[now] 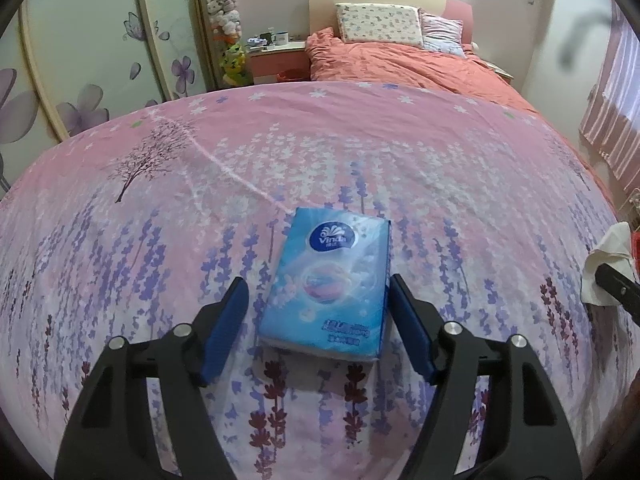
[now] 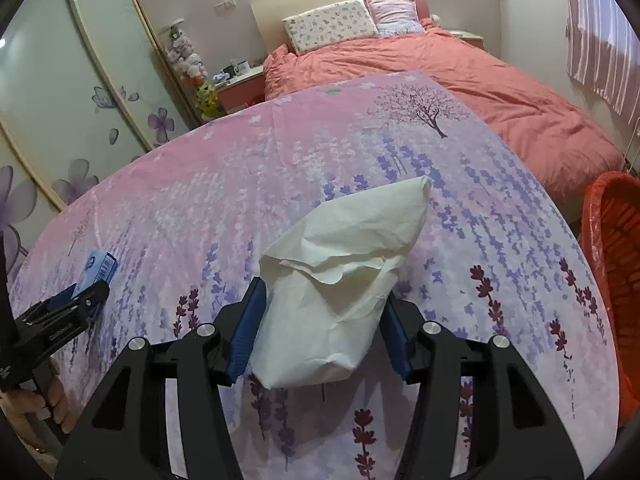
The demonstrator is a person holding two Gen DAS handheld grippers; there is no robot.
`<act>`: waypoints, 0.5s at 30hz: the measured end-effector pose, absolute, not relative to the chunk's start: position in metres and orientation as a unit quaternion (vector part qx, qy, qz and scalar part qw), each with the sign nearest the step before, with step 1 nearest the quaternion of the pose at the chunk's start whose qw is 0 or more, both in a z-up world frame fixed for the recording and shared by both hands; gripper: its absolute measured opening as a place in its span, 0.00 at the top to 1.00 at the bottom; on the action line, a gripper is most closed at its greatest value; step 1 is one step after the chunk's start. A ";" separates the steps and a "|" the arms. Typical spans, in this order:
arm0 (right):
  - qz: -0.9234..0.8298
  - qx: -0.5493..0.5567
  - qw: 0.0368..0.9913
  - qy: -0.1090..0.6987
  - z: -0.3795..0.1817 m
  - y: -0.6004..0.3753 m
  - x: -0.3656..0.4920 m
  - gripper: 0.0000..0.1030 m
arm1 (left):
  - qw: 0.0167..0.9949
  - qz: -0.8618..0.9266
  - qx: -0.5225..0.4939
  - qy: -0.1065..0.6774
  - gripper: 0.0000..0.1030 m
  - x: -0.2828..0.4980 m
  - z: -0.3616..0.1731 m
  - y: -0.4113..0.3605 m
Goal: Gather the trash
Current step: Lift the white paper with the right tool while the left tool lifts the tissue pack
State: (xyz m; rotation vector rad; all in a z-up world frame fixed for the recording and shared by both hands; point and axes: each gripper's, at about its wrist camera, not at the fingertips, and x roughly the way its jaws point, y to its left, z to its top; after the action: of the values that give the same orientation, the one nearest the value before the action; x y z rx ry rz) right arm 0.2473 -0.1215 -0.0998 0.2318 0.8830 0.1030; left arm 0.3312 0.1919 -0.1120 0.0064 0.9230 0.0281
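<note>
The left tongs (image 1: pixel 316 304) stand open astride a blue Vinda tissue pack (image 1: pixel 326 284) lying on the floral sheet (image 1: pixel 440 184). The right tongs (image 2: pixel 326 300) clamp a crumpled white tissue (image 2: pixel 340 248) near the orange basket (image 2: pixel 612 248).

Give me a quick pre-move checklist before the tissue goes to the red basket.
1. White tissue between right gripper pads: ok.
2. Pads pressing firmly on it: cannot tell.
3. Red basket in view at right: ok.
4. Path to basket over the bedspread clear: ok.
5. Left gripper open around the blue tissue pack, left pad apart: ok.
6. Basket contents: cannot tell.
</note>
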 end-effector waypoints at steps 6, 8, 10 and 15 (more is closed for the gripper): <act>0.062 0.127 0.896 0.421 -0.100 -0.123 0.244 0.65 | 0.898 0.000 0.018 0.439 0.50 0.326 -0.111 0.182; 0.063 0.124 0.897 0.419 -0.098 -0.123 0.243 0.65 | 0.899 -0.004 0.024 0.436 0.50 0.323 -0.110 0.176; 0.063 0.123 0.900 0.414 -0.094 -0.125 0.239 0.65 | 0.902 -0.002 0.025 0.431 0.51 0.321 -0.108 0.174; 0.062 0.118 0.906 0.402 -0.080 -0.134 0.224 0.65 | 0.906 -0.006 0.029 0.423 0.51 0.310 -0.101 0.162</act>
State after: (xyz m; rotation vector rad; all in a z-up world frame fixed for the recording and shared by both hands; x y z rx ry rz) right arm 0.2238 -0.1335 -0.0798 0.2441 0.8306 0.1271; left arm 0.3100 0.1625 -0.1013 0.0590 0.8739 -0.0133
